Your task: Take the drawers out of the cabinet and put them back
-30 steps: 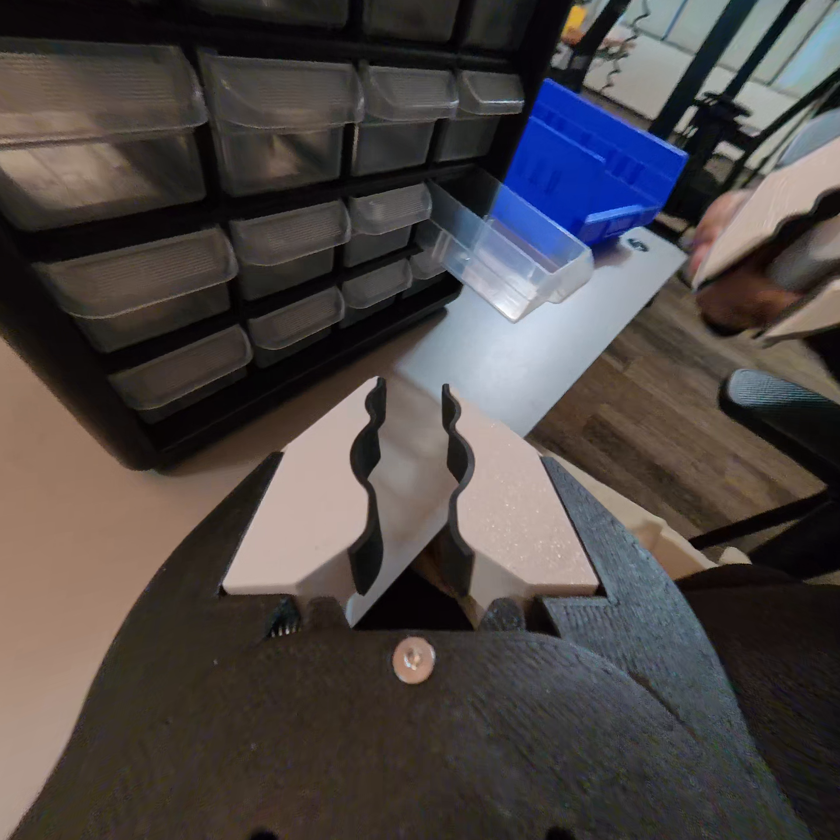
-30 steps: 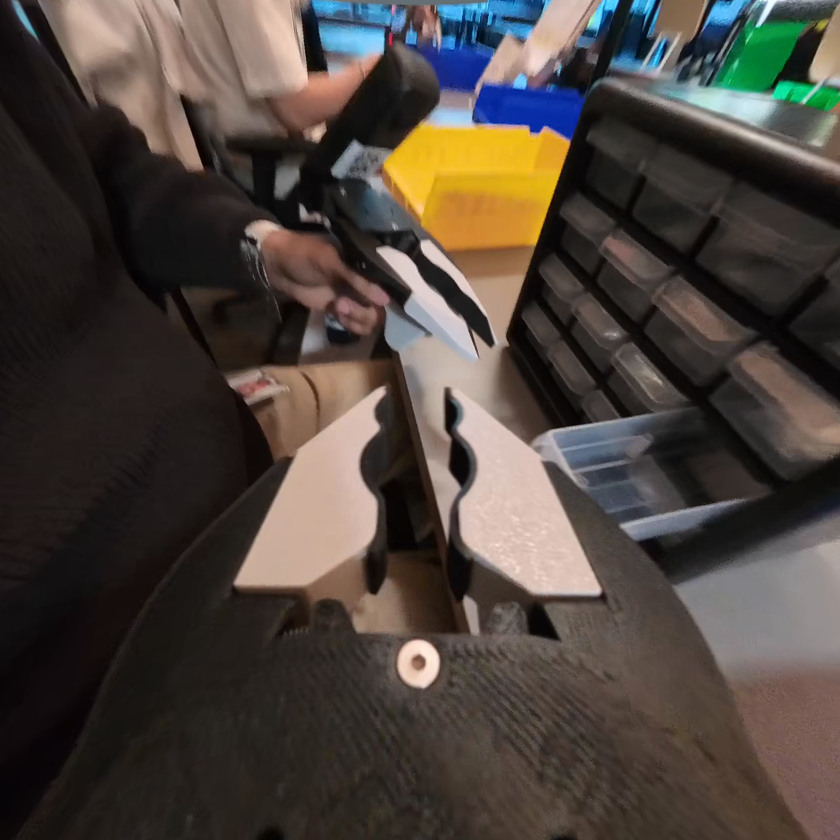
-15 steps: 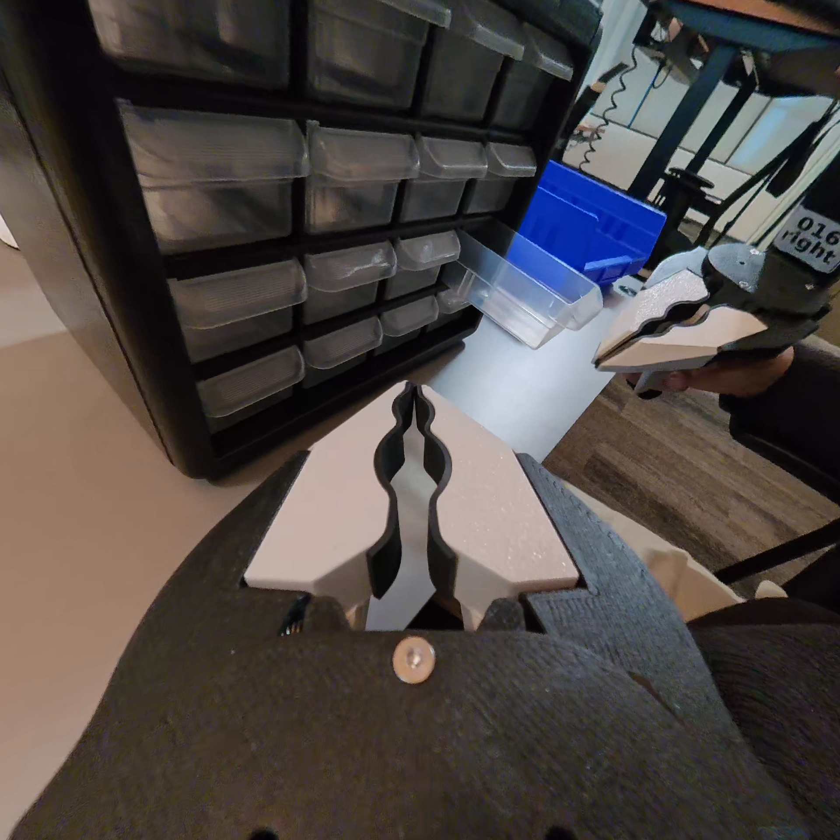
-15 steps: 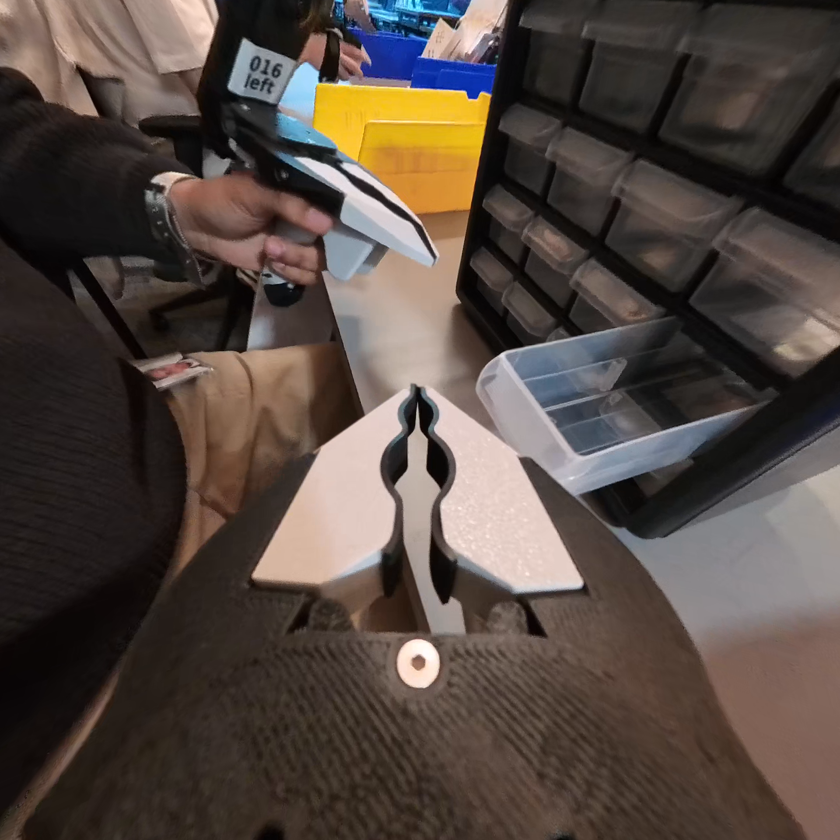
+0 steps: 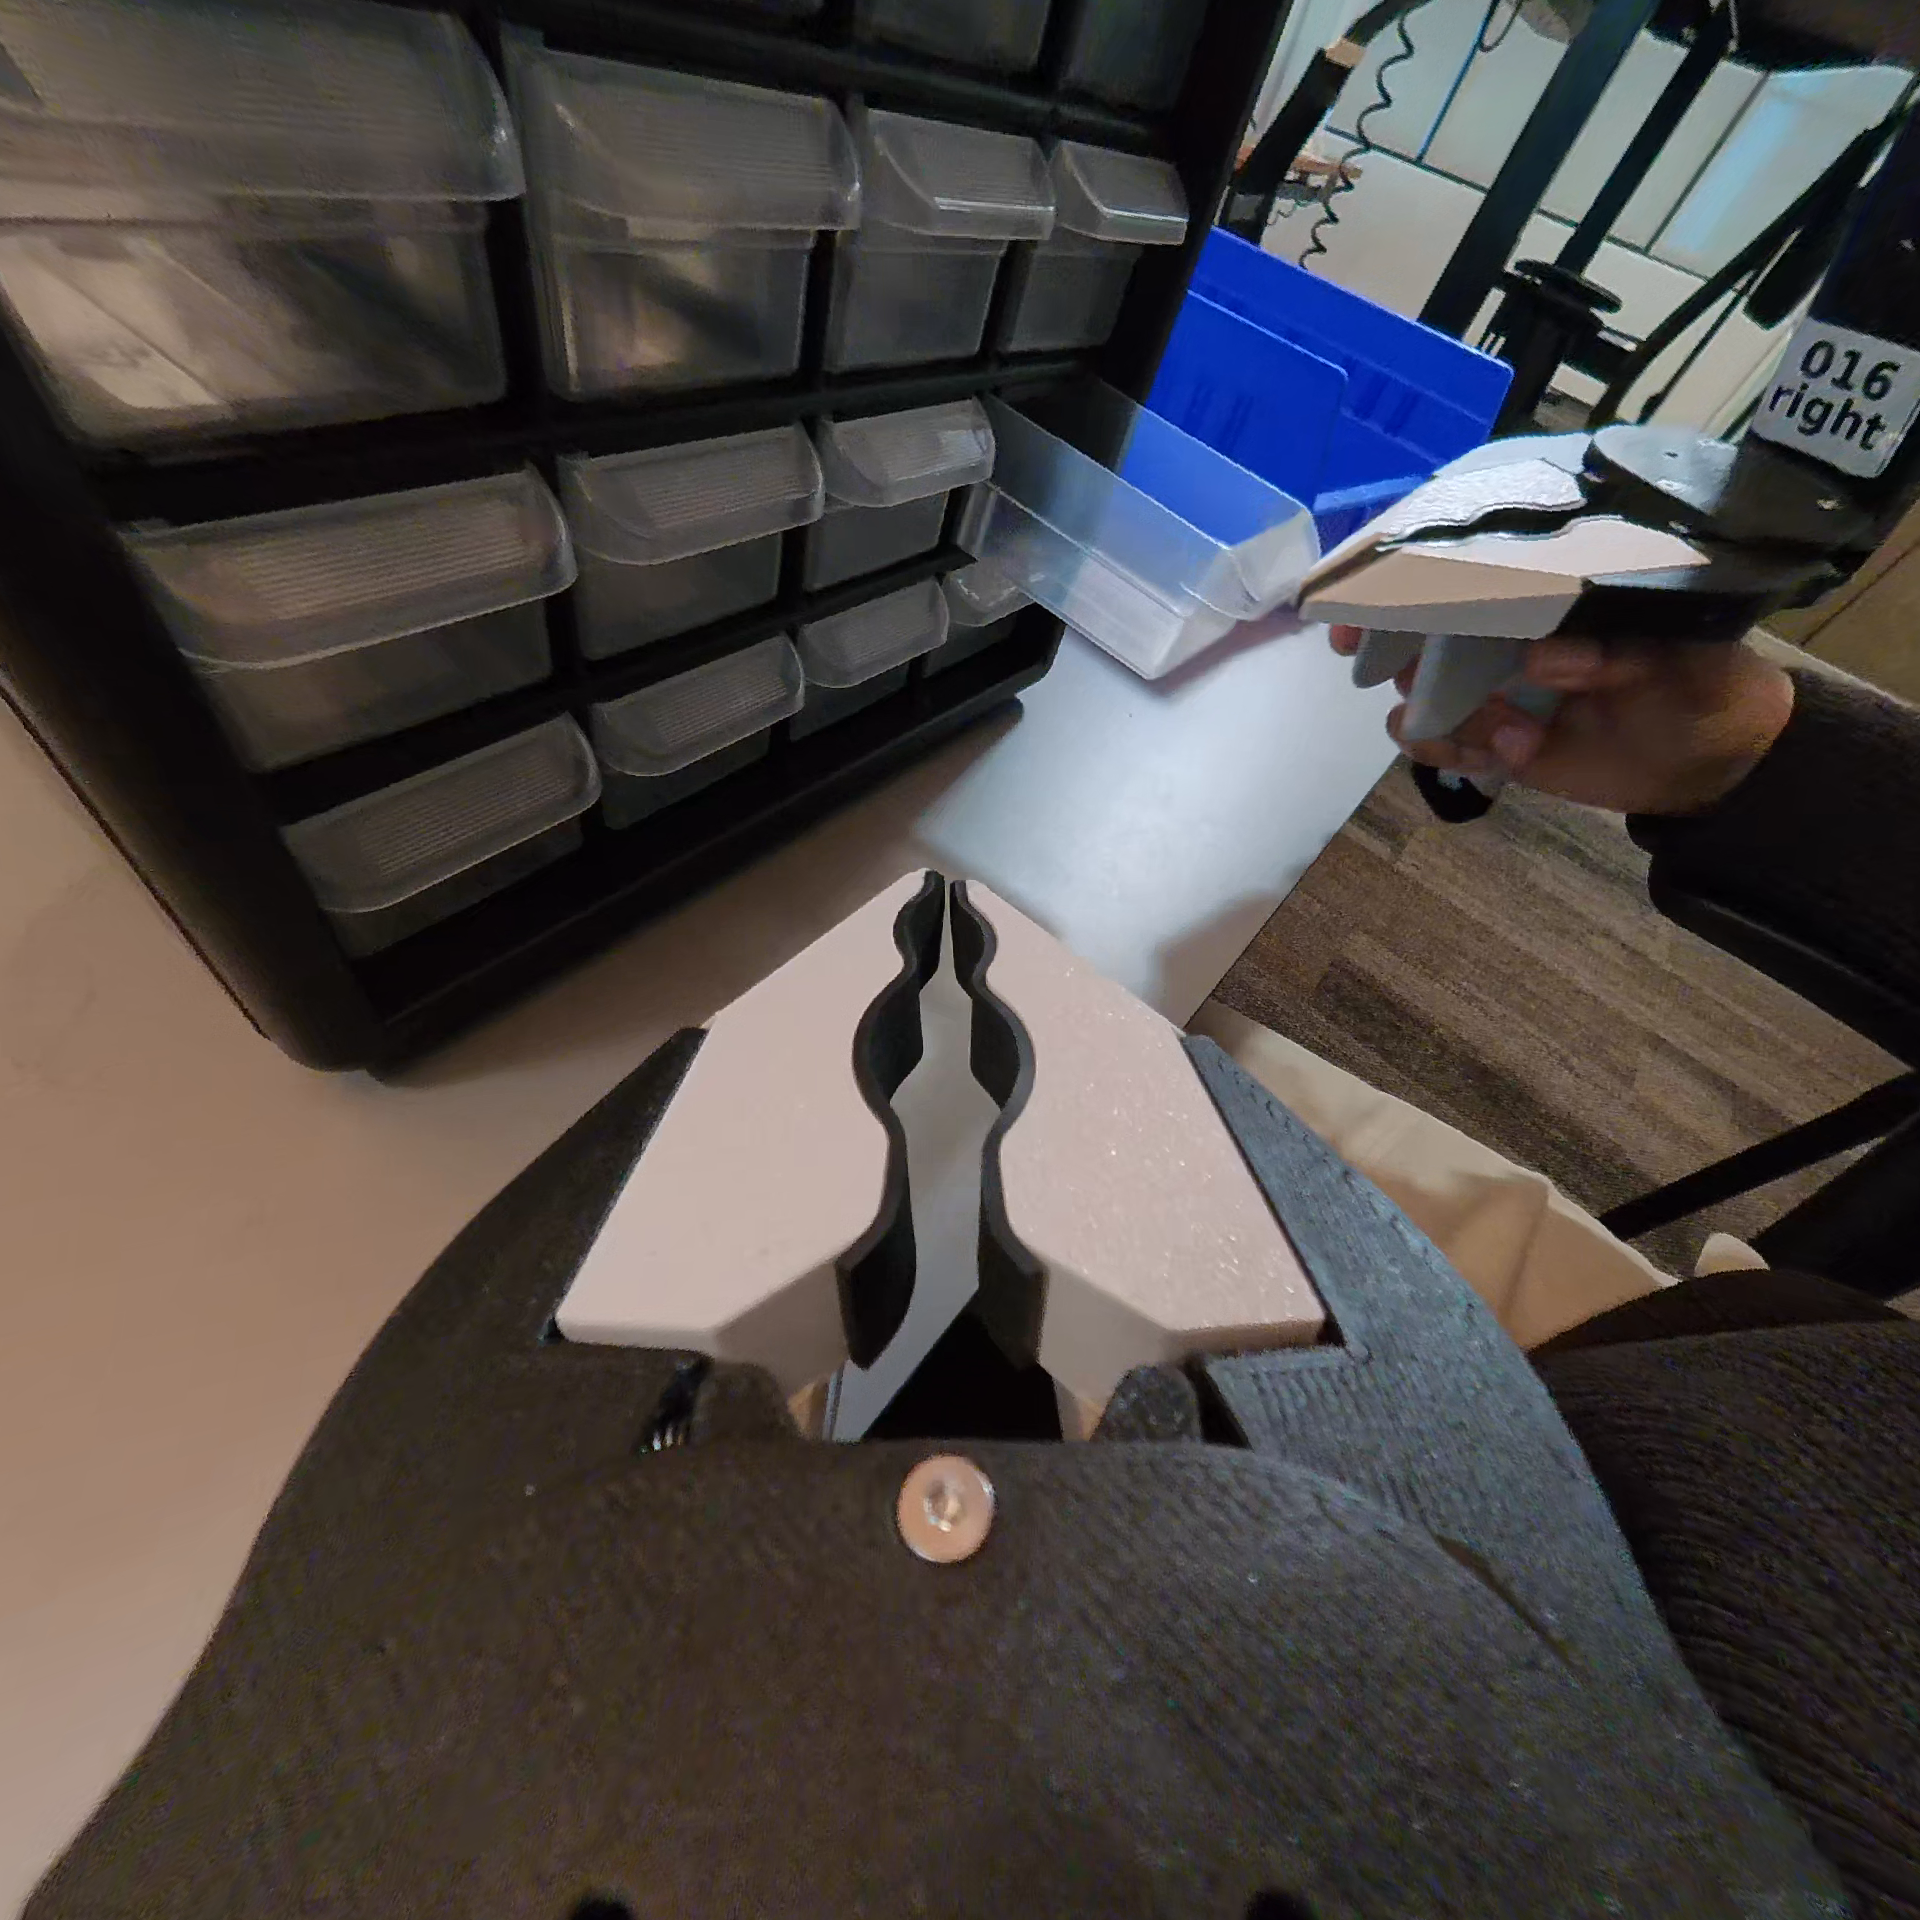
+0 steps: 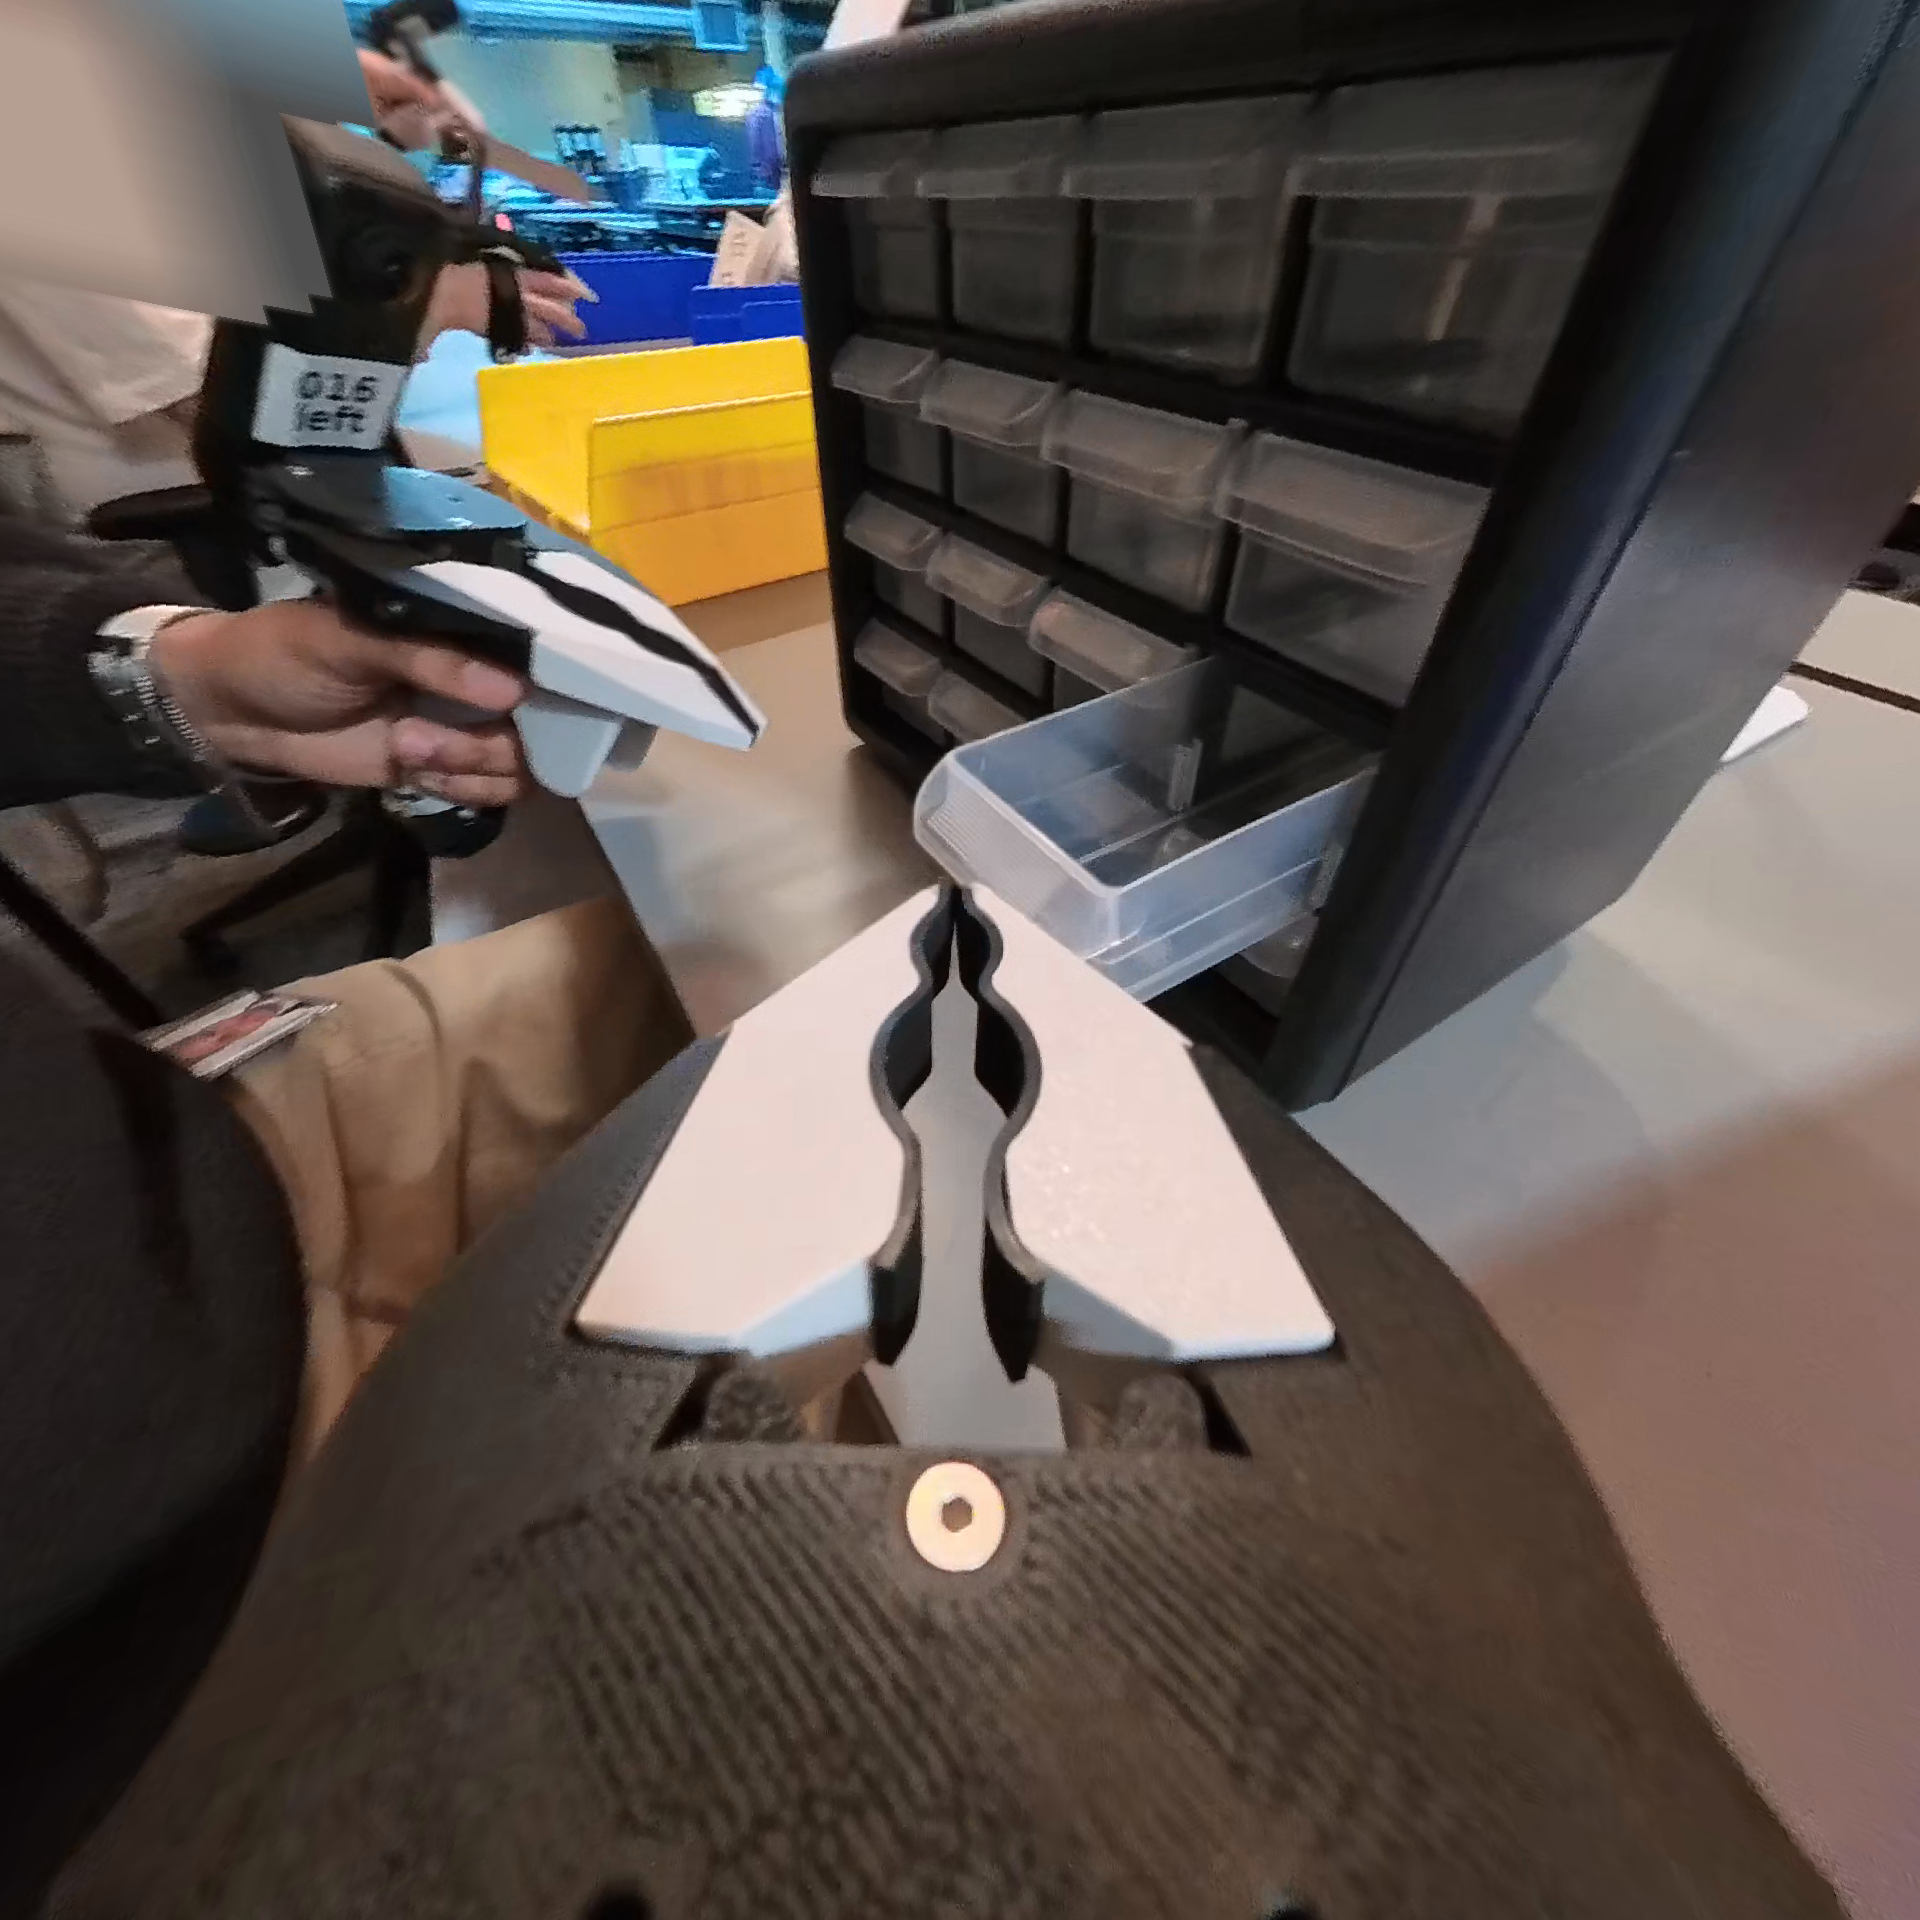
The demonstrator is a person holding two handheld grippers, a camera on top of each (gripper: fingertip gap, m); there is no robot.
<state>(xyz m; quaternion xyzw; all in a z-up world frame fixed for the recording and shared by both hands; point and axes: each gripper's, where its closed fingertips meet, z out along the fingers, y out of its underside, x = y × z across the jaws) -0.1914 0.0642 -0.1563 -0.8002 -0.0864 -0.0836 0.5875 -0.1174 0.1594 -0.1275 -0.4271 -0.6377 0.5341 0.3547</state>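
A black cabinet with several clear plastic drawers stands on the table; it also shows in the right wrist view. One clear drawer sticks far out of the right column, second row from the bottom, and is still in its slot; it shows in the right wrist view too. My left gripper is shut and empty, in front of the cabinet's lower left part. My right gripper is shut and empty, its tips just short of the drawer's front lip. It shows in the left wrist view.
A blue bin stands behind the cabinet's right side. A yellow bin stands past its left side. The table edge runs close on the right, with wood floor and a chair beyond. The left gripper shows in the right wrist view.
Both grippers have shut from open. The right gripper swung toward the cabinet and came up to the pulled-out drawer's front. The left gripper moved slightly closer to the cabinet.
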